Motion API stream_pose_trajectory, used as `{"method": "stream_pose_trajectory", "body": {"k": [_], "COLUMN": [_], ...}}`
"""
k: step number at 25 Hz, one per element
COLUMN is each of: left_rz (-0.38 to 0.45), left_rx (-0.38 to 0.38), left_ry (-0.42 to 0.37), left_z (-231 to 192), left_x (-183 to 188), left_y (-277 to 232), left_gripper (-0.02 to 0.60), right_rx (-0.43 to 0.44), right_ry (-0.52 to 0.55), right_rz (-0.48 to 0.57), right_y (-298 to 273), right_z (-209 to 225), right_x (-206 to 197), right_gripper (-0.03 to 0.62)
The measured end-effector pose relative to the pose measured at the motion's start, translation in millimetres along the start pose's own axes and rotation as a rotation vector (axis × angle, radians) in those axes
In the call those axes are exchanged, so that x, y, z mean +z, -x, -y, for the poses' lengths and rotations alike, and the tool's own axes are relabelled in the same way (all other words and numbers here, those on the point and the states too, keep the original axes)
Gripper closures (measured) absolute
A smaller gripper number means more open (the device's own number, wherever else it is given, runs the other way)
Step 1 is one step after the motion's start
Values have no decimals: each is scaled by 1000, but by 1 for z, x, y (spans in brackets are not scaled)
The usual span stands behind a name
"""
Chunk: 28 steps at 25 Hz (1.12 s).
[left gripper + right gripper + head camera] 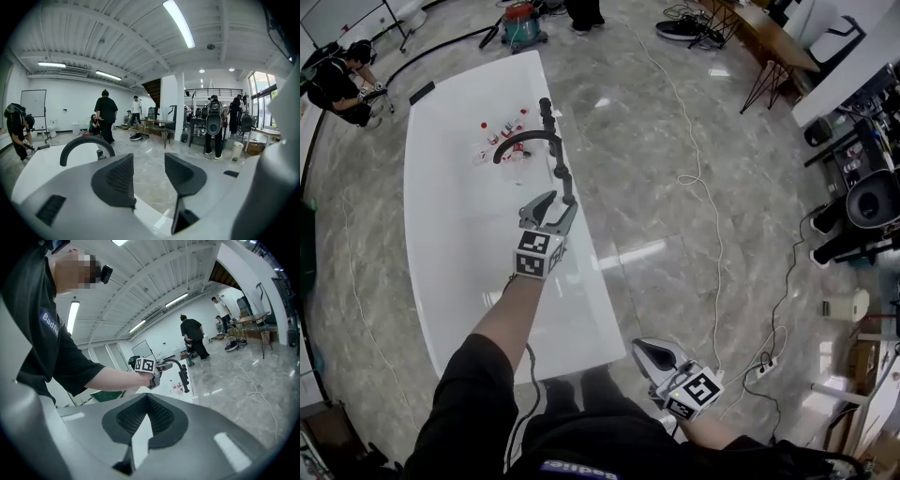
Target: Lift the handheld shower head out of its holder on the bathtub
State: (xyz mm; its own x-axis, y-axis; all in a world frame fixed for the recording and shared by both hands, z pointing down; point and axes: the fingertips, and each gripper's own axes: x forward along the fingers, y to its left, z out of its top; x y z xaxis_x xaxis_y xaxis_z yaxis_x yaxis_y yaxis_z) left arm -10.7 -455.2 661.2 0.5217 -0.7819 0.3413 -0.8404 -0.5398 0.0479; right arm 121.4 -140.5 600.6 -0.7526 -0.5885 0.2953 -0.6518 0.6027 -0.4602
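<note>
A white bathtub (441, 244) carries a row of black fittings on its right rim: an arched spout (525, 139), two knobs (561, 172) and, at the far end, a slim upright piece that looks like the handheld shower head (547, 111) in its holder. My left gripper (555, 202) hovers over the rim just short of the nearest knob. Its jaws are open with nothing between them (149, 161), and the spout (86, 143) shows beyond to the left. My right gripper (649, 349) hangs low by my body, shut and empty (146, 397).
Several small bottles (502, 131) lie inside the tub. A white cable (705, 192) snakes over the marble floor on the right. Speakers and gear (867, 197) stand at the far right, a vacuum (521, 24) beyond the tub, and a person crouches at top left (337, 86).
</note>
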Motion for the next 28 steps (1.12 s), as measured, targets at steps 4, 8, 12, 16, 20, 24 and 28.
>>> {"method": "stream_pose_trajectory", "body": {"k": [4,8,12,16,20,24,28], "left_rz": [-26,-64,-119,-168,-191,-197,-227], "left_rx": [22,48,88,102,104,145,167], "left_ry": [-11,-19,-16,-67,-100,-52,-53], "left_z": [-17,-32,-51,-58,-59,-70,-71], "left_x": [-10,-33,-66,-85,-92,-103,-111], "left_y": [-37,-68,-93,-116,-136,-148,-152], "left_gripper": [379,367,365,365,365,365,392], "right_rx": [-23,-30,-76,-108,-130,-152,-181], "right_ry": [-2,-9,-11,-72,-95,-110,-139], "right_rz": [-17,14,-31,-24,-21,-54,-58], "right_y": [3,3,11,24,31,38,48], "right_z": [15,27,40,53,65,75,82], "right_x": [2,6,-15,-23,-25,-38,-45], "right_gripper": [602,602,602,602,602,602,602]}}
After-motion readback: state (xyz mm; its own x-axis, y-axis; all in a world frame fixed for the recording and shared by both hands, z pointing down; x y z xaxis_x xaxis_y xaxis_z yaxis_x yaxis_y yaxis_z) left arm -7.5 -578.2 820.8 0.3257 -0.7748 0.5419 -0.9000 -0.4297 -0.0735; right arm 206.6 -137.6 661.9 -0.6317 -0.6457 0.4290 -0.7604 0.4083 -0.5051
